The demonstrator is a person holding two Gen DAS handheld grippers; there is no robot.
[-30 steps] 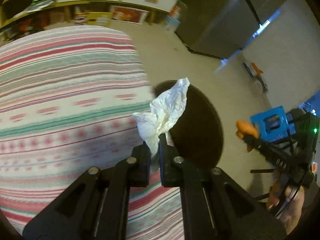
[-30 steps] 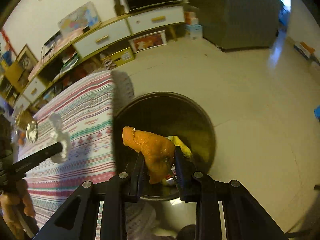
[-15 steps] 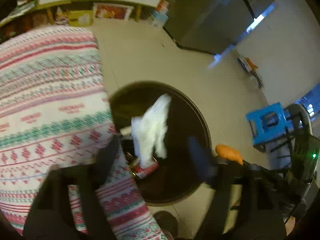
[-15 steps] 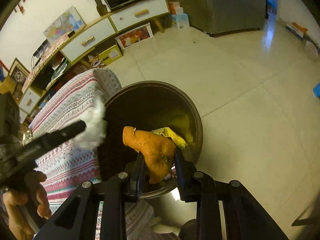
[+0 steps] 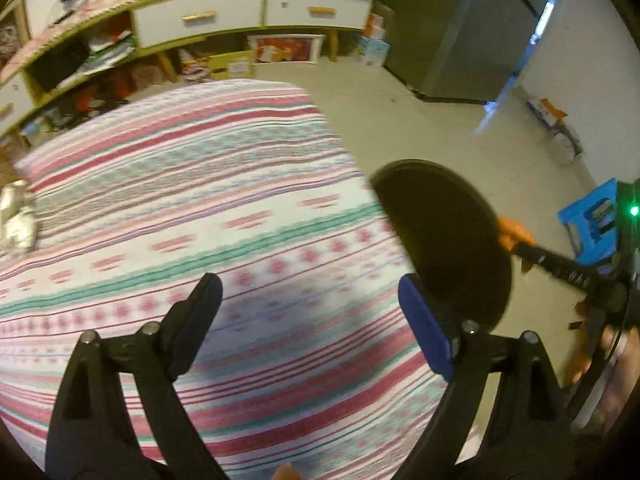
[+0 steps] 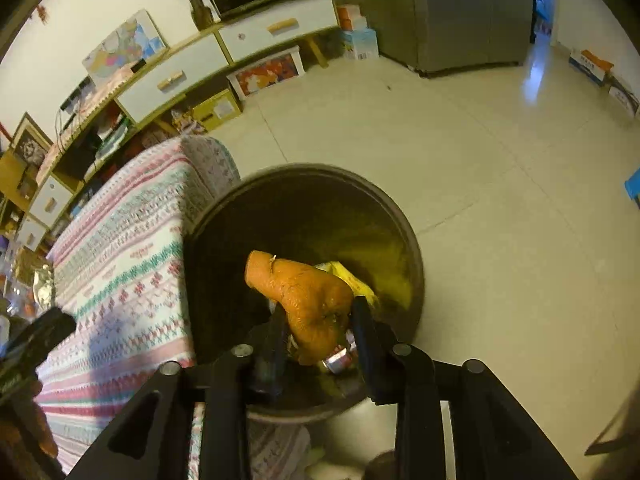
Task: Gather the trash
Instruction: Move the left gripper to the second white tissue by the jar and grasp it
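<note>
Surface: striped cloth [image 5: 192, 208] beside bin [image 6: 304, 208].
Left gripper [image 5: 310, 304]: level over cloth, jaws wide.
Right gripper [image 6: 316, 320]: over bin, clamping peel [image 6: 308, 300].

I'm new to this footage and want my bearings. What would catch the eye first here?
The orange peel stands out, pinched in the right hand-held gripper over the dark round trash bin on the floor. Next comes the pink and green striped cloth beside the bin, with the left hand-held gripper wide open and empty above it.
</note>
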